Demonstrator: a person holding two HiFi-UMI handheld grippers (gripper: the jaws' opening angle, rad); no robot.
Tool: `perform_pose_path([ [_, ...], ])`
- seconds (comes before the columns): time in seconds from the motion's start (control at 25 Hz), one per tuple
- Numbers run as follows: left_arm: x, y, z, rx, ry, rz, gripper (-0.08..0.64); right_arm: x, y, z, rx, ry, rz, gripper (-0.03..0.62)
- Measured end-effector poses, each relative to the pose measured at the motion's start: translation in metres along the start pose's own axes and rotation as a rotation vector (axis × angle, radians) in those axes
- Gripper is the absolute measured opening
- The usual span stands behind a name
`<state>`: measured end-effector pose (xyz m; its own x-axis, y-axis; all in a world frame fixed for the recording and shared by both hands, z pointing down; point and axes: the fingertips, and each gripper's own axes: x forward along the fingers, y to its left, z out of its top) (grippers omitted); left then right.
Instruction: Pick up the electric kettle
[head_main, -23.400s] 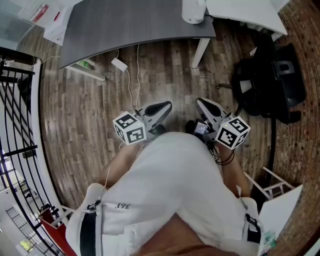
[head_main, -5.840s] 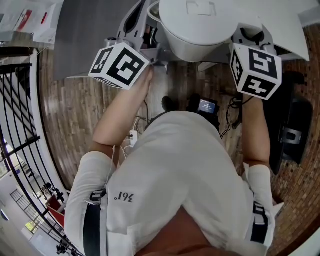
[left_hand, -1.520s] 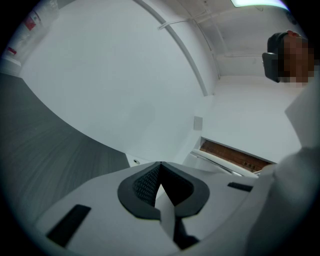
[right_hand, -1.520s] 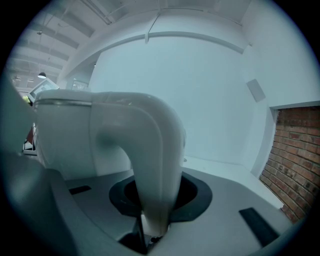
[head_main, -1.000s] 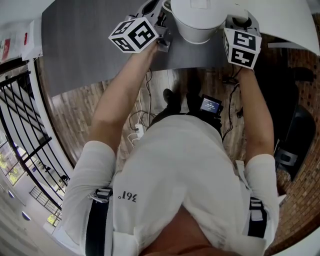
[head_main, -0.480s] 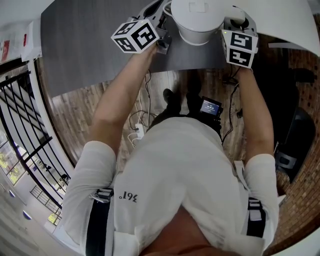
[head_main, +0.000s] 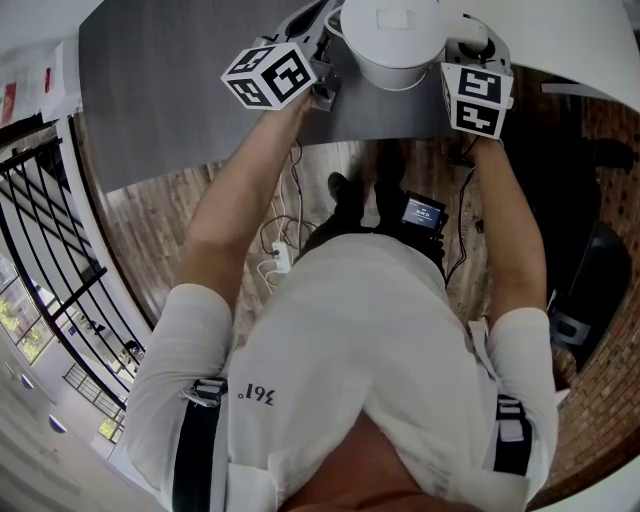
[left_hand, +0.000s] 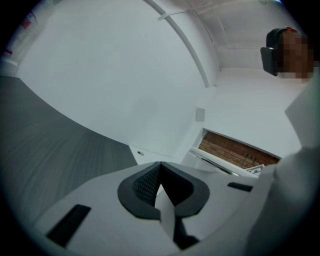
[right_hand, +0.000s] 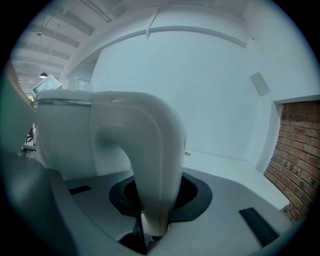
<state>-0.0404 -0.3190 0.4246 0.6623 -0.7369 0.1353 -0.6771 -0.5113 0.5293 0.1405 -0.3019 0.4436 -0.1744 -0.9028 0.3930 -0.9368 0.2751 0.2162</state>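
**Kettle handle clamped in right gripper; left gripper closed and empty**

Right gripper (right_hand: 159, 200): the jaws are clamped on the white handle (right_hand: 150, 145) of the electric kettle (head_main: 390, 40) — the dark pads press on either side of the handle's lower end. In the right gripper view the kettle's body stands at ten o'clock from the jaws.

Left gripper (left_hand: 159, 172): the pads meet at their tips, with nothing between them. A pale blurred bulk at four o'clock in its view cannot be identified.

In the head view the kettle is at twelve o'clock from the person, over the near edge of the grey desk (head_main: 180, 90). The left gripper is just beside it at its nine o'clock, the right gripper at its three o'clock. Whether the kettle's base rests on the desk cannot be told.

Surroundings: a brick wall (right_hand: 295, 150) at three o'clock in the right gripper view. Wooden floor (head_main: 150, 230) lies below the desk, with white cables (head_main: 285, 225) and a small lit screen (head_main: 422, 210) ahead of the person.
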Motion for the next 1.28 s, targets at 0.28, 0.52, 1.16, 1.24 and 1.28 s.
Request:
perform_pose_path([
  [0.28,0.002,0.002,-0.003,0.001,0.012,-0.008,-0.002,0.002,-0.001,0.000,-0.009,-0.008,-0.005,0.083],
  [0.52,0.002,0.002,-0.004,-0.003,0.013,-0.011,-0.002,0.002,-0.002,0.000,-0.001,-0.029,-0.011,0.083],
  [1.16,-0.001,-0.008,-0.005,-0.010,0.003,-0.046,-0.002,-0.005,-0.005,-0.016,0.005,-0.024,-0.022,0.083],
  [1.24,-0.002,-0.008,-0.006,-0.014,0.004,-0.040,-0.002,-0.005,-0.005,-0.017,0.008,-0.019,-0.020,0.083],
  [1.28,-0.002,-0.009,-0.007,-0.014,0.005,-0.038,-0.002,-0.005,-0.006,-0.017,0.013,-0.014,-0.018,0.083],
])
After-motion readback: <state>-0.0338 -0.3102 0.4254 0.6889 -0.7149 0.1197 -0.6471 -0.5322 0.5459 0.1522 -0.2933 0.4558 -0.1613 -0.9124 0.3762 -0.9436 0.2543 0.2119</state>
